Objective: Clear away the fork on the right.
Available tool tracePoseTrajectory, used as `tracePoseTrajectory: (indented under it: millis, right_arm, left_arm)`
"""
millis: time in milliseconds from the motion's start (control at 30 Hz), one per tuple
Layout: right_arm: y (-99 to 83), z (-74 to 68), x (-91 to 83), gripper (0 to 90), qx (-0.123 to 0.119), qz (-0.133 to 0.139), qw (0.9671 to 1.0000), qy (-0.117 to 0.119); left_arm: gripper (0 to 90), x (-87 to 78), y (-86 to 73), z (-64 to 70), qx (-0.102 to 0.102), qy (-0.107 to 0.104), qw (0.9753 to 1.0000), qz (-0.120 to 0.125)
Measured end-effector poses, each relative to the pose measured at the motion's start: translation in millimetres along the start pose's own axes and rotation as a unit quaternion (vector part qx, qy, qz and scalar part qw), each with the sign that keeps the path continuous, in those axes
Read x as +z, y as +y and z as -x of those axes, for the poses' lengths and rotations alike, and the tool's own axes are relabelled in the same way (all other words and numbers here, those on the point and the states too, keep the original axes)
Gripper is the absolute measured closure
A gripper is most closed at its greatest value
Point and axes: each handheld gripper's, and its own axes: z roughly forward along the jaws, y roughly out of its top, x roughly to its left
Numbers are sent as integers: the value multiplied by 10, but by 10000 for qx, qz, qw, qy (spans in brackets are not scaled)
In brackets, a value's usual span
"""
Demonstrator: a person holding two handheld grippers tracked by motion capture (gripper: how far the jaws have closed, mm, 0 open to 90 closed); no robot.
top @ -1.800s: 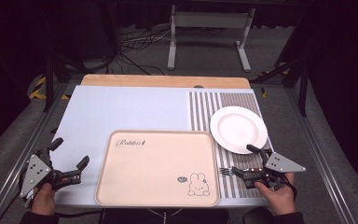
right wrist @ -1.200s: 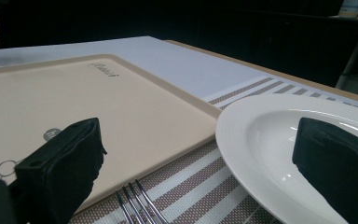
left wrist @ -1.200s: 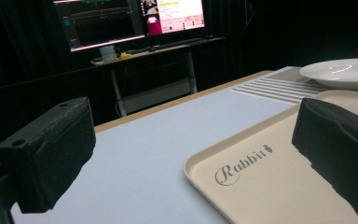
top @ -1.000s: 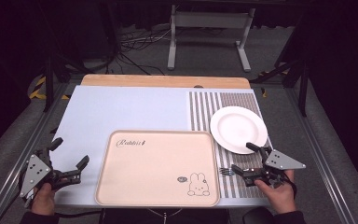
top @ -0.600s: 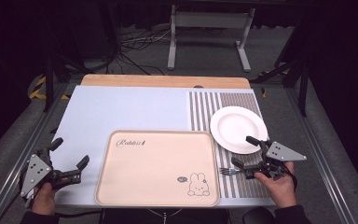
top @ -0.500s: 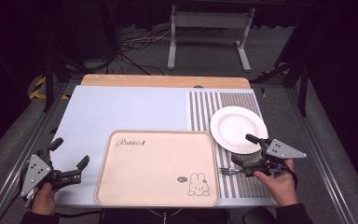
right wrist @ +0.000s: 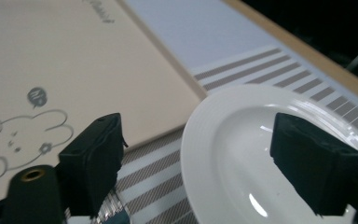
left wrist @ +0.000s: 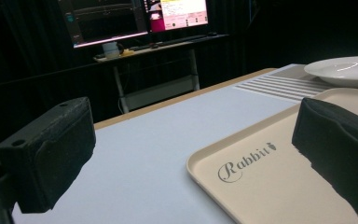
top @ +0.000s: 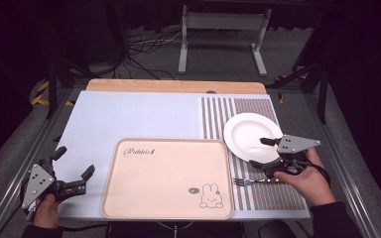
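Your left gripper [top: 74, 174]: jaws spread, low at near left beside the beige rectangular rabbit tray [top: 168, 178]
Your right gripper [top: 260, 153]: jaws spread, straddling the round white plate's [top: 250, 136] near rim, above the metal fork [top: 250, 181]

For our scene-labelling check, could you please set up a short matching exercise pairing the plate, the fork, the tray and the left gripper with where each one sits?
Things:
1. white plate
2. fork
3. beige rabbit tray
4. left gripper

Places:
A. in the middle of the near side of the table
B. on the striped mat, far from the person
C. over the table's near left corner, jaws apart
D. on the striped mat, just right of the tray's near corner

Pairs: 1-B, 2-D, 3-A, 4-C
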Motion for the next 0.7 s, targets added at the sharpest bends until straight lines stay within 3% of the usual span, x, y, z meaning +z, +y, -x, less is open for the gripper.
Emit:
tracePoseTrajectory:
  millis: [33, 133, 200, 500, 700]
  right_arm:
    - [0, 0, 0, 205, 0, 0, 10000, 0]
    - [63, 32, 5, 209, -224, -679, 9972, 206]
    - [87, 51, 7, 200, -300, -955, 9945, 304]
    - [132, 74, 23, 212, -524, -1554, 9844, 636]
    - [124, 78, 83, 213, -653, -1995, 9736, 898]
  left_arm:
    - [2, 1, -1, 2, -9, 2, 10000, -10]
    - [2, 3, 2, 6, 16, -23, 10000, -12]
    - [2, 2, 4, 7, 22, -25, 10000, -12]
    - [2, 0, 3, 5, 19, -28, 10000, -8]
    - [2, 4, 2, 5, 19, -32, 10000, -14]
